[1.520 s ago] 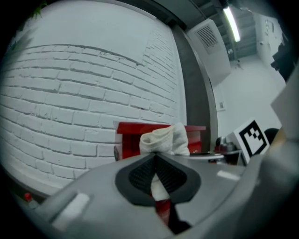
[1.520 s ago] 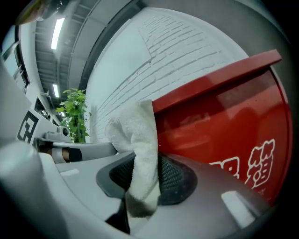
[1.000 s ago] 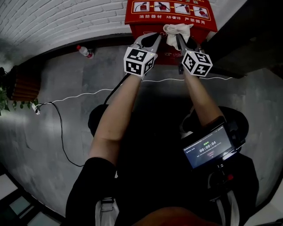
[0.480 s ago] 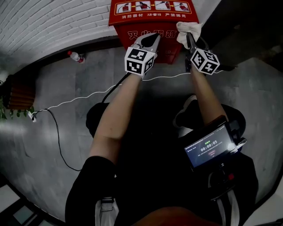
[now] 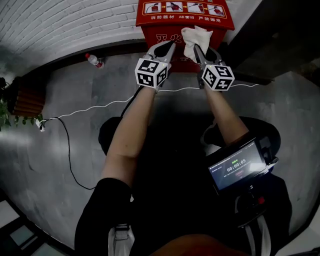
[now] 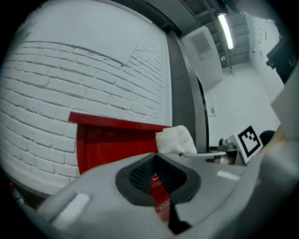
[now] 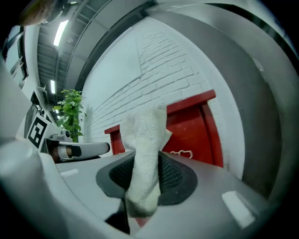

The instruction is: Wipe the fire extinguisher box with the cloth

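The red fire extinguisher box (image 5: pixel 170 15) stands against the white brick wall, at the top of the head view. My right gripper (image 5: pixel 196 47) is shut on a white cloth (image 5: pixel 194 37), which lies against the box's front just under its top edge. The right gripper view shows the cloth (image 7: pixel 145 158) pinched between the dark pads and rising in front of the red box (image 7: pixel 196 135). Just left of the cloth, my left gripper (image 5: pixel 169 46) points at the box front, jaws together with nothing held. The box (image 6: pixel 117 144) and cloth (image 6: pixel 174 140) also show in the left gripper view.
A plastic bottle (image 5: pixel 94 59) lies on the grey floor left of the box. A white cable (image 5: pixel 95 107) runs across the floor to a plug near a potted plant (image 5: pixel 7 107). A dark doorway opens to the right of the box.
The right gripper carried the cloth right along the box, then back left toward the middle. The left gripper stayed close beside it.
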### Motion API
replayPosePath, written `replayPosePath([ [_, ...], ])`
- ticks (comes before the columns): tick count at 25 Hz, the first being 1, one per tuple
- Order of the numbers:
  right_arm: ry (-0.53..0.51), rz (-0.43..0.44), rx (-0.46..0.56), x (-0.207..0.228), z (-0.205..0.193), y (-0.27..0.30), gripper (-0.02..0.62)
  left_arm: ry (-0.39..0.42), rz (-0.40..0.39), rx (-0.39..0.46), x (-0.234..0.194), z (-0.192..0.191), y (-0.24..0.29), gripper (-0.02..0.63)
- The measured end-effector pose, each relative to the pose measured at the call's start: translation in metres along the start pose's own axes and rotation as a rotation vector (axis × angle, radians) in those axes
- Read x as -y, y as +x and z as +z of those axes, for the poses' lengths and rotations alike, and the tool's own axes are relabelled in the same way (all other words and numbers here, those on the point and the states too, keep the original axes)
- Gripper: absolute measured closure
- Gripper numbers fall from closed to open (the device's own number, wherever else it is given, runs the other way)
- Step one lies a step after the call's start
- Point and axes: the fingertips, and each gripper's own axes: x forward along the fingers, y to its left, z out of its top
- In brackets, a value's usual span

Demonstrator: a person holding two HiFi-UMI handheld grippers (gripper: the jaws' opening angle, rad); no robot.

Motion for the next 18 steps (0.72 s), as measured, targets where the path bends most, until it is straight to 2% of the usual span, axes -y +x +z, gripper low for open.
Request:
replayPosePath([
  [8,0.02,0.127,-0.087,-0.079,-0.056,0.055,0.477,0.019,0.108,-0.099,-0.075,-0.04,-0.056,0.604],
  [15,0.043,0.171,-0.157,-0.113,-0.102,0.089,0.477,0.069,0.104,-0.219,-0.104,-0.082,-0.076,0.604],
  [18,0.054,0.173,-0.18,-0.12,-0.119,0.102,0.477,0.073,0.087,-0.245,-0.111,-0.095,-0.074,0.604],
])
